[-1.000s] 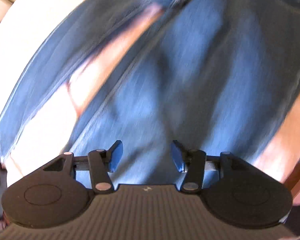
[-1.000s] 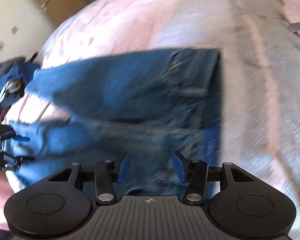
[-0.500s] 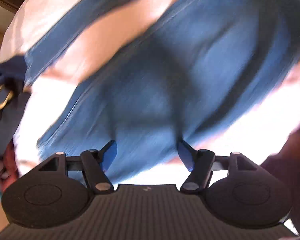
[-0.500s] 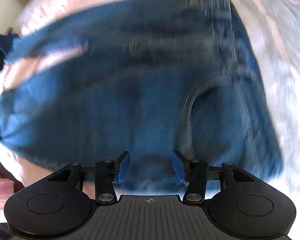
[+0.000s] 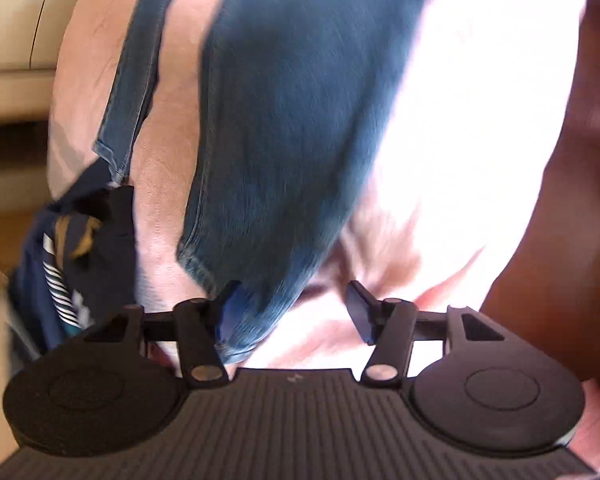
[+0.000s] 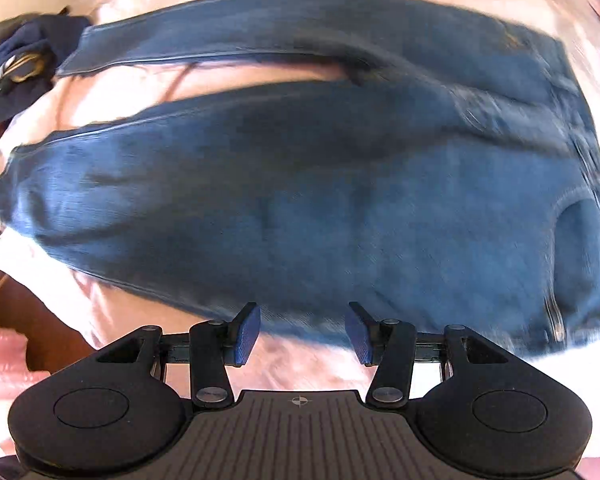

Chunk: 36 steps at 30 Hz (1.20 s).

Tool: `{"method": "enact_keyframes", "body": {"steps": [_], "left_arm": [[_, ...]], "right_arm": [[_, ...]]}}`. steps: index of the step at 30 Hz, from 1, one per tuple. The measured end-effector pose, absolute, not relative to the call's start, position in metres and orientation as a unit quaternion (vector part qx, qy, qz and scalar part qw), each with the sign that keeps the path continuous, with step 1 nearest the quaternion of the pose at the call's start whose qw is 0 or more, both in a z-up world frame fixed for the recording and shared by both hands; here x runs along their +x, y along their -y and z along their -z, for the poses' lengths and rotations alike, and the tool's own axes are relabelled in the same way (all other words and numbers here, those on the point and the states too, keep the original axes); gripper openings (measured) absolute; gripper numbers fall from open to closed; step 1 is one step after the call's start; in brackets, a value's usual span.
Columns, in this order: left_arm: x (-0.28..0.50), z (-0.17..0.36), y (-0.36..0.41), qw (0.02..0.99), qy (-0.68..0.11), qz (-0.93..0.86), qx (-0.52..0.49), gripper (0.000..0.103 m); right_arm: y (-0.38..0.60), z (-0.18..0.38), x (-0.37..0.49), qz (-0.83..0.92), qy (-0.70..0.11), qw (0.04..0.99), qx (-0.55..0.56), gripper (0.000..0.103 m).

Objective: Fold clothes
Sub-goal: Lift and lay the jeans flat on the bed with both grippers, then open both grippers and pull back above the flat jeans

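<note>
My left gripper [image 5: 292,312] is closing, jeans [image 5: 292,120] hem between its jaws; it may slip out. My right gripper [image 6: 302,330] hangs wide, empty.

Blue jeans [image 6: 340,200] lie spread on pink bedding [image 6: 300,364], right hand-held gripper [image 6: 302,330] open above.

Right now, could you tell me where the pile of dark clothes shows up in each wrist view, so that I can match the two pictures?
Left wrist view: the pile of dark clothes lies at the left edge, halfway down, beside a jeans leg hem.
Right wrist view: the pile sits in the upper left corner, past the leg ends.
Shared landmark: the jeans, spread on the pink bedspread.
</note>
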State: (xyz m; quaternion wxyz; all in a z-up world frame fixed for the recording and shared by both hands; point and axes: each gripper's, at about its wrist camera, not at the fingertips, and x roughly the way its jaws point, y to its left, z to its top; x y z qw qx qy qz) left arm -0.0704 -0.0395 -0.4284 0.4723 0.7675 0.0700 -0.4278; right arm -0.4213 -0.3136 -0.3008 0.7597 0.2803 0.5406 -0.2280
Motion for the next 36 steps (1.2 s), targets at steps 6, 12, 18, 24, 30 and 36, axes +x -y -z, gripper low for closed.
{"method": "enact_keyframes", "body": {"steps": [6,12,18,24,30,36], "left_arm": [[-0.065,0.411,0.022,0.546,-0.112,0.392,0.732,0.002],[-0.053,0.420,0.035,0.541,-0.160,0.394,0.726,0.007],[-0.057,0.365,0.034,0.610,-0.294,0.378,0.631,0.039],[-0.093,0.311,0.025,0.684,-0.403,0.352,0.496,0.052],[-0.184,0.259,0.016,0.730,-0.416,0.353,0.412,0.074],[-0.263,0.221,0.014,0.765,-0.410,0.340,0.363,0.086]], "right_arm": [[0.319,0.292,-0.413,0.228,-0.545,0.762,0.266,0.051],[0.324,0.279,-0.430,0.262,-0.535,0.747,0.295,0.051],[0.321,0.252,-0.463,0.306,-0.509,0.736,0.323,0.051],[0.320,0.229,-0.495,0.330,-0.494,0.729,0.340,0.051],[0.318,0.202,-0.519,0.309,-0.494,0.753,0.308,0.054],[0.309,0.172,-0.554,0.284,-0.507,0.783,0.222,0.067]]}}
